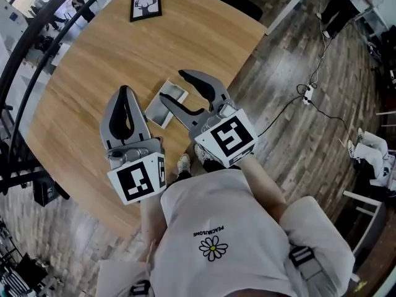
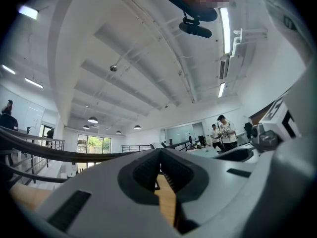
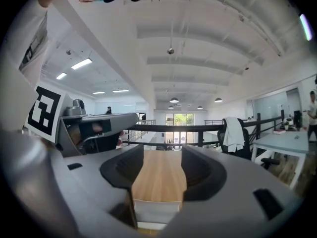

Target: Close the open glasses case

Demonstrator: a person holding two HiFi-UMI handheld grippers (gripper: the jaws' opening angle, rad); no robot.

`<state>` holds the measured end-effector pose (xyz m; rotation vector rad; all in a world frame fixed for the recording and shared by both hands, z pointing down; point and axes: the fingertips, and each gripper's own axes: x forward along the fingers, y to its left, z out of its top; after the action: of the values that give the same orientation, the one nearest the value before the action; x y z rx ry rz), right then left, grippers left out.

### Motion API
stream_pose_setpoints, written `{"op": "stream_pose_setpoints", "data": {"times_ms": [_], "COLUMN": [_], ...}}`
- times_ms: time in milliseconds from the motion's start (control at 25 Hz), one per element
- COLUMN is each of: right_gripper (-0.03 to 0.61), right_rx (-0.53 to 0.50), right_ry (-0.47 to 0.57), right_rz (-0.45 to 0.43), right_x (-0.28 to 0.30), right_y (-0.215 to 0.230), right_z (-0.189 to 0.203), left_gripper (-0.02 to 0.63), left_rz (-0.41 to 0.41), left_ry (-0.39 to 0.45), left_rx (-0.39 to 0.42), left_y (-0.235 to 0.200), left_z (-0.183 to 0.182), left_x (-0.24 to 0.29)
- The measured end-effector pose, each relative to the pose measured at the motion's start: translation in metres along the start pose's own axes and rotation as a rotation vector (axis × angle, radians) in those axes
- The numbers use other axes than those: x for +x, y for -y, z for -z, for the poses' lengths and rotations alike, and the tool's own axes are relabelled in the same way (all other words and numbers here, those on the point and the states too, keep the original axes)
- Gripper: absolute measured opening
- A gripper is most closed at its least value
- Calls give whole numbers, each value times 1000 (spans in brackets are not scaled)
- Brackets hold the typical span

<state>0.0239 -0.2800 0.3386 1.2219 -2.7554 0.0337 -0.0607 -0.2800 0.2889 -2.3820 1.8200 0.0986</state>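
The glasses case (image 1: 164, 104), grey and white, lies flat on the round wooden table (image 1: 80, 73) just in front of me. My right gripper (image 1: 173, 86) stands open around the case's near right end, one finger on each side, with no pad pressing on it. In the right gripper view a pale edge of the case (image 3: 152, 213) shows low between the open jaws, with bare wood beyond. My left gripper (image 1: 125, 90) hangs shut and empty just left of the case. In the left gripper view its pads (image 2: 148, 170) meet at the tips.
A framed deer picture (image 1: 146, 5) lies at the table's far side. A dark railing (image 1: 25, 54) curves along the table's left. A cable and power strip (image 1: 306, 94) lie on the floor to the right. Desks and a draped chair (image 3: 233, 133) stand beyond.
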Motion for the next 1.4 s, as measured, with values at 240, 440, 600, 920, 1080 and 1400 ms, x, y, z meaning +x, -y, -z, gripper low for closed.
{"op": "stream_pose_setpoints", "data": {"times_ms": [240,440,600,920,1080,1400], "right_gripper": [252,252,270,290,296,298], "right_rx": [32,39,70,75,25,12], "right_ry": [-29,-93,-176,-432,-520,-622], "right_rz": [-135,-233,-321,-341,-354,-345], "right_x": [28,32,44,93,107,117], "right_y": [-26,-44,-61,-52,-54,-57], "right_z": [23,49,82,173,200,226], "left_gripper": [17,17,17,18,18,18], "left_rz": [-34,-62,-99,-153,-177,-204], "left_ry": [-29,-52,-80,-141,-162,-182], "left_rx": [9,19,25,19,17,9], "left_y": [-8,-8,-20,-37,-44,-54], "left_z": [12,23,33,54,61,68], "left_x": [-7,-17,-28,-44,-54,-64]}}
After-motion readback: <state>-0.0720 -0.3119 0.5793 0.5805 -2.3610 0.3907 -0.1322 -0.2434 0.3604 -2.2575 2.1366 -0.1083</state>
